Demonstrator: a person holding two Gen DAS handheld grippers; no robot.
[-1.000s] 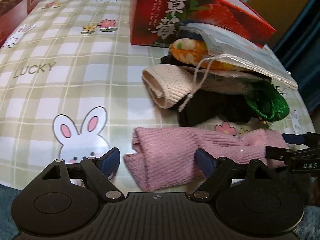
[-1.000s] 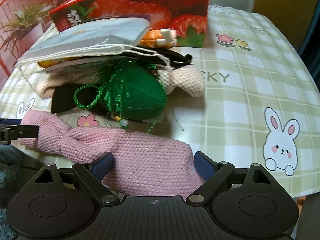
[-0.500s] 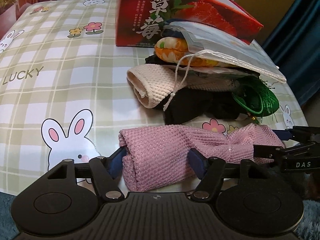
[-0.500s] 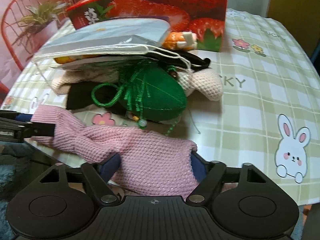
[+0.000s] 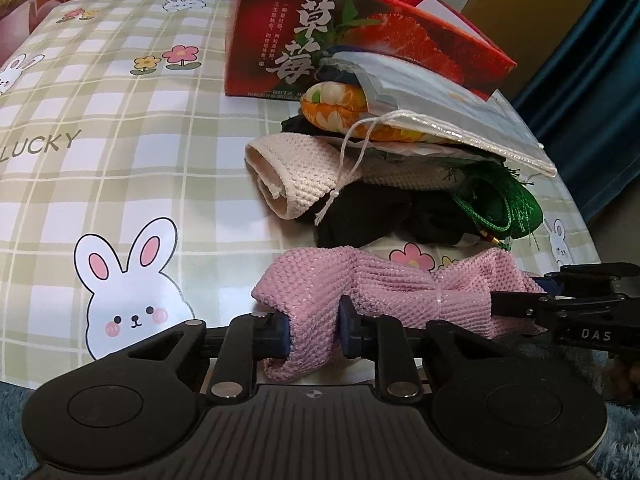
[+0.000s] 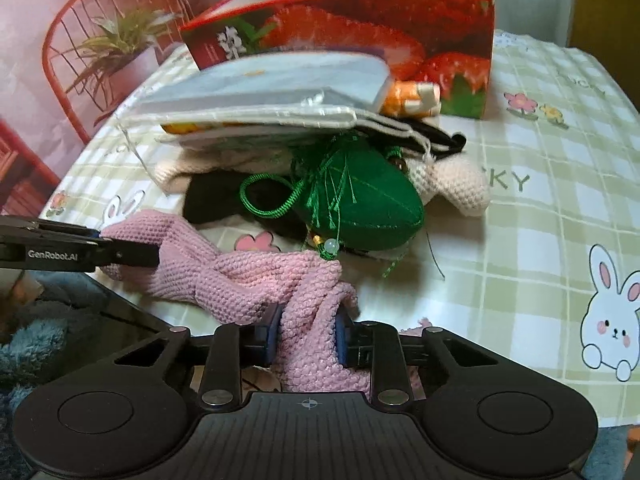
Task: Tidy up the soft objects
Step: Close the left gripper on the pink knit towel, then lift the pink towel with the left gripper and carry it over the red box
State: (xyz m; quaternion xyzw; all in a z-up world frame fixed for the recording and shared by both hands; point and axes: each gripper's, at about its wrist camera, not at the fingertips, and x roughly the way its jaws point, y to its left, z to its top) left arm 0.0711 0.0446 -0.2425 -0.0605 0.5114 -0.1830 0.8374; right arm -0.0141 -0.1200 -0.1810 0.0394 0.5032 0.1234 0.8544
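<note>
Pink knit cloth (image 5: 384,288), ribbed and soft, pinched at both ends near the table's front edge. Clamped between the blue pads of the left gripper (image 5: 313,330) at one end, bunched into a fold between the two fingers, loose corner hanging just below them. Clamped likewise at the other end by the right gripper (image 6: 307,334), fabric squeezed into a narrow column between its pads (image 6: 269,334). Stretched between the two as a slightly twisted band, sagging a little in the middle.

Seen from the left wrist: right gripper entering from the right side, black, its fingertips sunk into the far pink end. Seen from the right wrist: left gripper entering from the left edge, likewise biting the cloth (image 6: 240,280).

Just ahead of both grippers, a heap of soft things. Beige knit piece (image 5: 296,172) rolled open toward the left gripper, black fabric (image 5: 368,216) under it, green tasselled pouch (image 6: 356,204) nearest the right gripper and touching the pink band with its bead. Orange floral cushion (image 5: 336,108) higher in the heap, pale drawstring bag (image 5: 440,108) lying flat on top, its cord dangling over the beige piece.

Behind the heap, farther ahead, a red strawberry box (image 5: 360,40), open at the top. Underneath everything, a green-checked tablecloth (image 5: 120,168) printed with rabbits and flowers. Off to the left beyond the right gripper, a red wire chair (image 6: 100,40) with a potted plant (image 6: 120,44).
</note>
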